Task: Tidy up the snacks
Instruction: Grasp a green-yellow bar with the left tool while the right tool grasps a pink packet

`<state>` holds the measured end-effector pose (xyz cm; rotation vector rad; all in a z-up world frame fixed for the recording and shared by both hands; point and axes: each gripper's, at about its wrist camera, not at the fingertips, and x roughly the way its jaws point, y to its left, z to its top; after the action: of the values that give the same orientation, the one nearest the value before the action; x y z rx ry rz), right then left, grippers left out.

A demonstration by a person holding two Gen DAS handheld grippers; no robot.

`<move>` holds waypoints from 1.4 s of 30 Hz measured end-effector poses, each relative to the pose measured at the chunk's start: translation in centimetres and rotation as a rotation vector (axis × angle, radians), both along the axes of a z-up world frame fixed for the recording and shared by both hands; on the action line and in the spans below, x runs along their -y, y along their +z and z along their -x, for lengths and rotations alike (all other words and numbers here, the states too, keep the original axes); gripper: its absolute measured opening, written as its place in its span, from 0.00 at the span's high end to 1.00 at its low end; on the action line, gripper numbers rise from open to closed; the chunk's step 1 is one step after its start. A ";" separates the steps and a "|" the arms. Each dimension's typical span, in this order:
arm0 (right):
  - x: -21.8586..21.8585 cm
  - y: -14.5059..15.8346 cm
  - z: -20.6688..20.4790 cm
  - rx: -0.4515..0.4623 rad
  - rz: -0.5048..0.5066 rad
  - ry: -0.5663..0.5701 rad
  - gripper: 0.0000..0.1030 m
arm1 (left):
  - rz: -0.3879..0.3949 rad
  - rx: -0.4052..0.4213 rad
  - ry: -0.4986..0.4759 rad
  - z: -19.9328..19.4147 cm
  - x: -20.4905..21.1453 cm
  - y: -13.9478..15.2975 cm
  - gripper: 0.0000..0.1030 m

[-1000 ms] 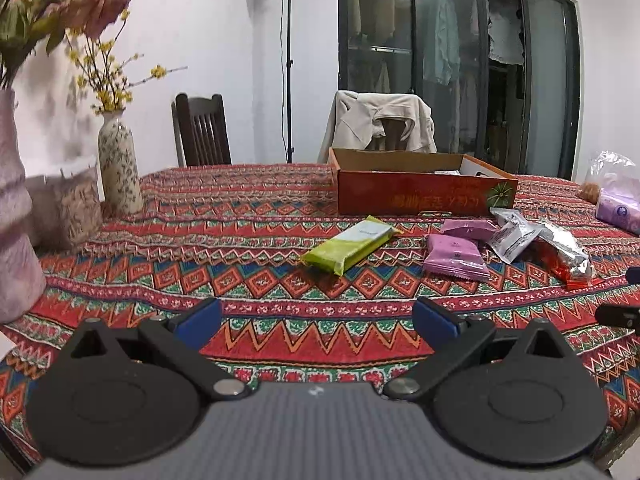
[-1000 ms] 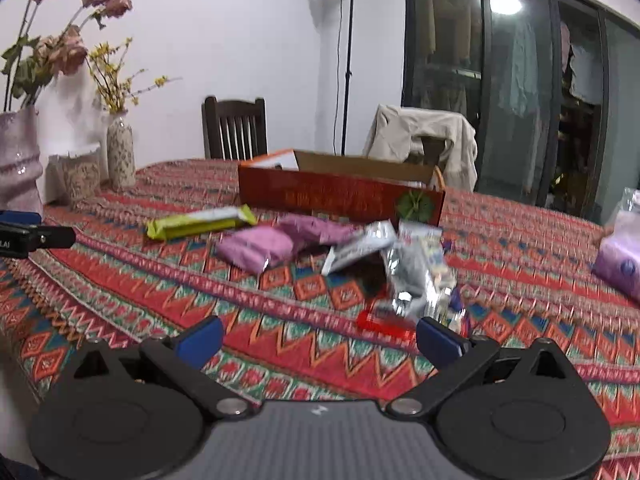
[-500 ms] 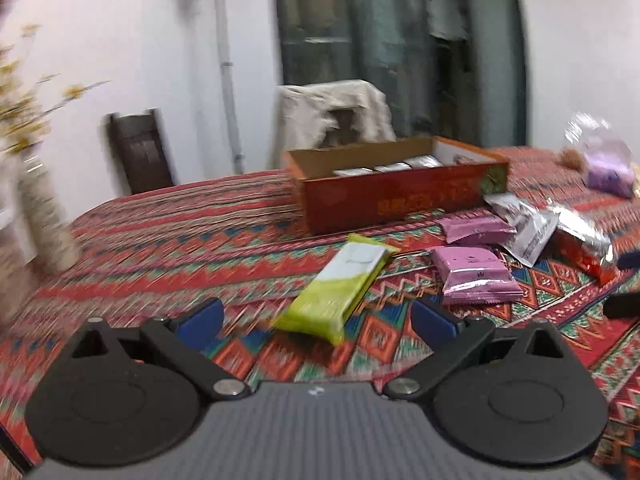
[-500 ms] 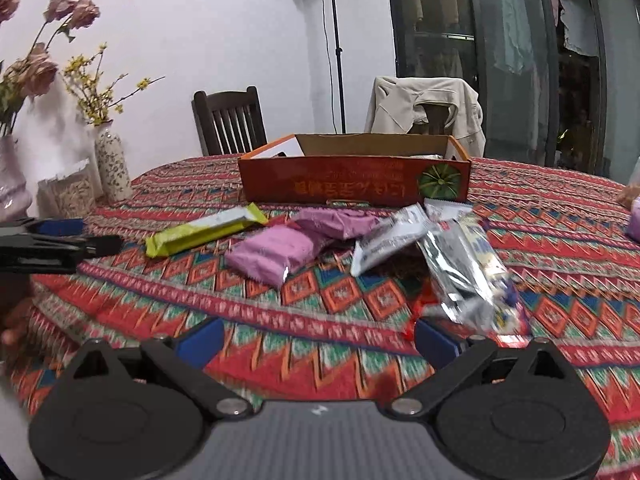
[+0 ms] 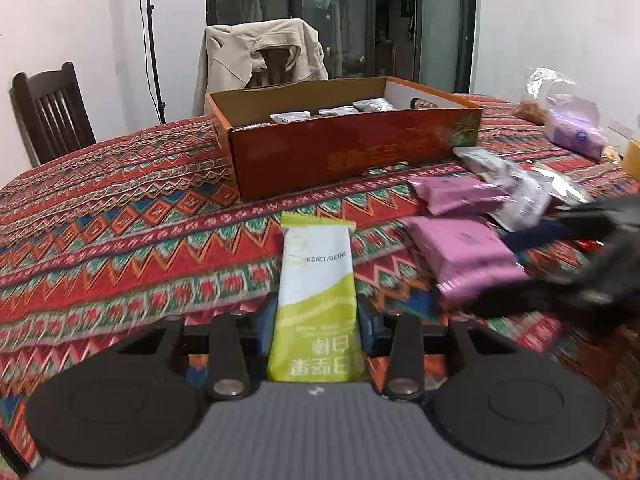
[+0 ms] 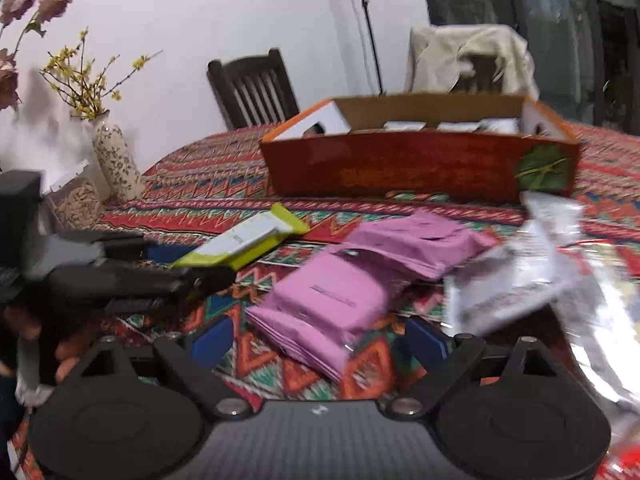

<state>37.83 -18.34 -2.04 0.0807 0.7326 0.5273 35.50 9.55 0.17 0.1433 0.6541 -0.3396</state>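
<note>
Now we see our left gripper (image 5: 316, 322) closed around the green snack bar (image 5: 316, 292), just in front of the orange box (image 5: 352, 148). Rightward, our right gripper (image 6: 318, 338) spreads wide around the nearer pink packet (image 6: 324, 304).

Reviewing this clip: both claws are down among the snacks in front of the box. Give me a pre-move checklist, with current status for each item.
1. Left claw closed on the green snack bar: ok, fingers press both of its sides.
2. Bar lifted off the tablecloth: cannot tell.
3. Right claw lined up on the near purple packet: ok, packet sits between the open fingers.
4. Right claw gripping it: not ok, fingers apart.
5. Red box has room: ok, only some silver packets visible inside.
6. Claws apart from each other: ok, though close.
</note>
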 end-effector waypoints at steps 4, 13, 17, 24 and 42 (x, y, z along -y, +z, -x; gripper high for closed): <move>-2.5 -0.1 -1.1 0.001 0.012 0.053 0.09 | -0.001 0.015 0.101 4.8 -0.7 -0.3 0.60; -5.6 0.1 -3.1 0.061 0.076 0.021 0.17 | 0.027 0.006 0.275 7.7 -0.9 -0.2 0.46; -5.0 0.1 -2.4 0.076 0.074 0.039 0.47 | 0.015 0.017 0.284 7.4 0.0 -0.2 0.60; -0.2 0.1 3.8 0.060 0.092 0.118 0.86 | 0.074 -0.008 0.312 10.2 1.6 0.1 0.61; -6.2 0.5 -2.2 0.000 -0.027 0.066 0.22 | 0.053 0.064 0.513 10.6 -2.7 0.8 0.64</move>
<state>40.01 -12.13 -1.57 0.0817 0.7301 0.5997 24.91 12.29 0.95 -0.0661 0.5949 0.1417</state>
